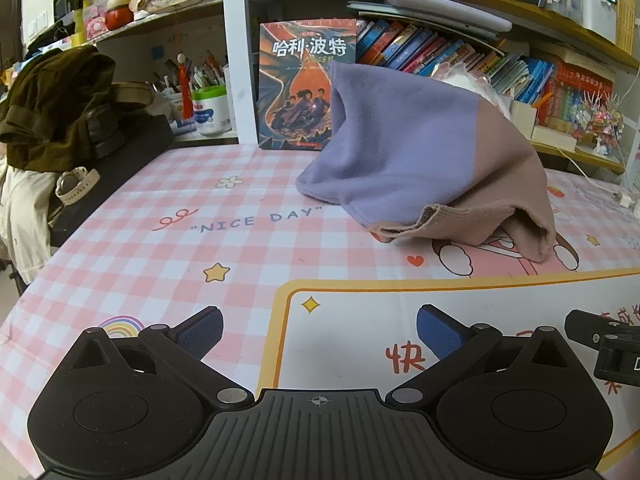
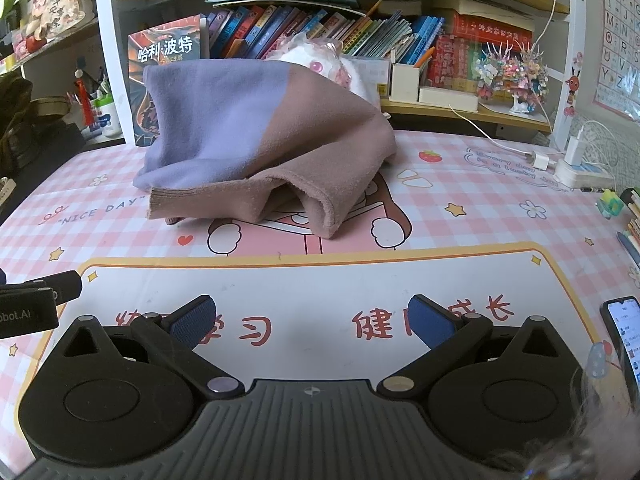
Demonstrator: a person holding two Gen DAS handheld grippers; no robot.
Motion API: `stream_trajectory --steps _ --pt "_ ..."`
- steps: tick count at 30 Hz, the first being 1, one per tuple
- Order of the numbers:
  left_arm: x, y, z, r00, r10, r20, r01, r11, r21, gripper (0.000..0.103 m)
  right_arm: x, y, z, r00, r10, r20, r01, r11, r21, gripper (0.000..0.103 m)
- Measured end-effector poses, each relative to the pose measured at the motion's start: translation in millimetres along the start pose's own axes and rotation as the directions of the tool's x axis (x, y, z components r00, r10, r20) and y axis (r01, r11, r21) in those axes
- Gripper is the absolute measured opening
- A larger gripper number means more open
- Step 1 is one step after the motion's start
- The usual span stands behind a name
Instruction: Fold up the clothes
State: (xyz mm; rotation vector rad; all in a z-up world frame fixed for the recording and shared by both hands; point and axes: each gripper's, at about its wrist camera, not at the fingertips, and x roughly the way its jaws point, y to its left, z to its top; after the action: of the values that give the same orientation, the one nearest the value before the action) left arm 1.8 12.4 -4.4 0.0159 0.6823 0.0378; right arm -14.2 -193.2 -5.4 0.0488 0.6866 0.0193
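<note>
Both claws, the left gripper (image 1: 318, 330) and right gripper (image 2: 312, 320), are hovering spread wide and empty, side by side, just short of the garment (image 2: 256, 140). The purple-and-pink garment is lying bunched, propped against the bookshelf (image 2: 460, 108), on the checked desk mat (image 2: 460, 208). Folding appears not yet begun; spreading and every fold remain.

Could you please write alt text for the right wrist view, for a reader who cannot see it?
A purple and brown garment lies heaped, unfolded, on a pink checked table mat, beyond the open, empty right gripper. Crowded bookshelves stand behind it, a phone lies at the right edge, and part of the left gripper shows at left.
</note>
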Motion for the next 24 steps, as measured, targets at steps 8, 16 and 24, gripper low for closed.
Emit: stream_trajectory --steps 8,16,24 --pt "0.6 1.3 -0.3 1.000 0.001 -0.003 -0.001 1.000 0.000 0.103 1.7 2.3 -0.5 1.000 0.003 -0.006 -0.003 1.000 -0.001 0.103" --pt "1.5 1.6 -0.6 1.000 0.002 -0.007 -0.002 1.000 0.001 0.103 3.1 3.7 -0.3 1.000 0.004 -0.013 -0.004 1.000 -0.002 0.103" --pt "2.9 0.1 -0.8 1.000 -0.002 -0.016 0.002 1.000 0.008 0.103 5.1 3.5 -0.2 1.000 0.005 -0.024 -0.005 1.000 -0.002 0.103"
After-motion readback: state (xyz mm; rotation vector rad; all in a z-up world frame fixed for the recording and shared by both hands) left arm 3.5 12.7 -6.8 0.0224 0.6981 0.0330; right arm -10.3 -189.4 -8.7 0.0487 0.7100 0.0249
